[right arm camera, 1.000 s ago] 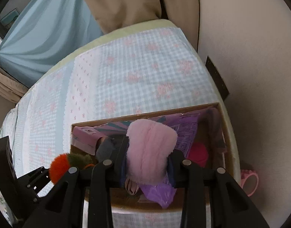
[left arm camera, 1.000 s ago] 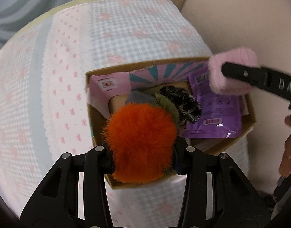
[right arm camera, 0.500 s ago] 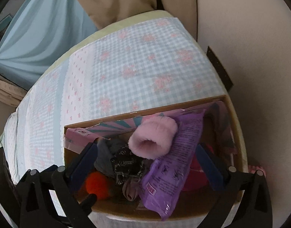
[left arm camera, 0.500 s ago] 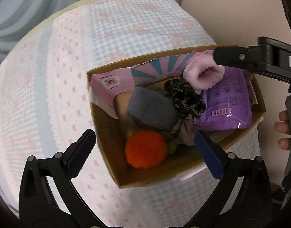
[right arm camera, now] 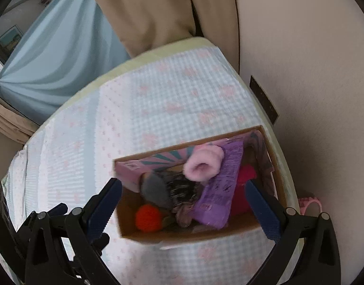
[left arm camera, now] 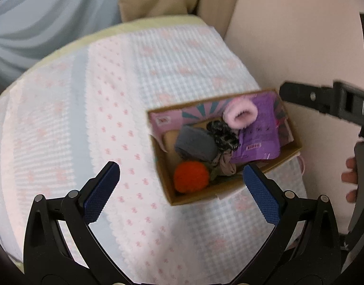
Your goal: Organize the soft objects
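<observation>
Cardboard box point(left arm camera: 193, 198): fuzzy orange pompom point(left arm camera: 191, 177) | hand-held grippers point(left arm camera: 182, 182) point(right arm camera: 183, 204): wide, empty

The box point(left arm camera: 229, 191) stands open at the bed's point(left arm camera: 87, 118) right edge, near the front corner. An orange pompom point(left arm camera: 191, 176) lies in its near left corner. Behind it sits a grey roll point(left arm camera: 195, 144), touching a black scrunchie point(left arm camera: 222, 136). A pink fluffy cuff point(left arm camera: 240, 114), opening up, rests by the far wall on a purple packet point(left arm camera: 258, 142) slanting across the right half.
</observation>
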`<move>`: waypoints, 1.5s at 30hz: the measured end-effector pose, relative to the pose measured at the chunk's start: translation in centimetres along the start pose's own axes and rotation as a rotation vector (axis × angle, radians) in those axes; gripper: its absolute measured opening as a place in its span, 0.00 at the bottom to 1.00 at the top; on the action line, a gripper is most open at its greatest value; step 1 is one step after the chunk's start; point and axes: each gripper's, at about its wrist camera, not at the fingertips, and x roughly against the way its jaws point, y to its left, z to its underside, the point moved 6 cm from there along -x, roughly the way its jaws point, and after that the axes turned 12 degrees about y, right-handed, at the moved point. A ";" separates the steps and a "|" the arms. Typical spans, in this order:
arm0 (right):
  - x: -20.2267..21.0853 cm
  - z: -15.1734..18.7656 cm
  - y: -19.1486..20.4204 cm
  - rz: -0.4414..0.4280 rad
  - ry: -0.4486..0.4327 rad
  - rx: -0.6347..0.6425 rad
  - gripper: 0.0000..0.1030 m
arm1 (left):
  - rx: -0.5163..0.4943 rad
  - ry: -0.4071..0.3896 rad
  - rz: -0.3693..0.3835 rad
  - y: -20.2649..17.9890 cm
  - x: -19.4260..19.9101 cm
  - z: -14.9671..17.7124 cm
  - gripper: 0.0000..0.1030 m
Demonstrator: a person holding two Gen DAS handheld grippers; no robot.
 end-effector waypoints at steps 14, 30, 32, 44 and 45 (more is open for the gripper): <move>15.0 5.8 14.9 0.018 -0.208 0.229 1.00 | 0.147 -0.406 -0.122 10.7 23.7 4.3 1.00; 24.3 13.2 23.3 0.021 -0.443 0.338 1.00 | 0.279 -0.586 -0.201 17.1 33.4 14.5 1.00; 24.5 13.8 23.4 0.029 -0.457 0.335 1.00 | 0.269 -0.603 -0.212 16.6 34.1 15.0 1.00; 25.5 15.1 22.5 0.076 -0.497 0.304 1.00 | 0.207 -0.620 -0.221 14.3 34.3 15.5 1.00; 25.5 15.1 22.4 0.077 -0.498 0.303 1.00 | 0.203 -0.620 -0.221 14.2 34.2 15.5 1.00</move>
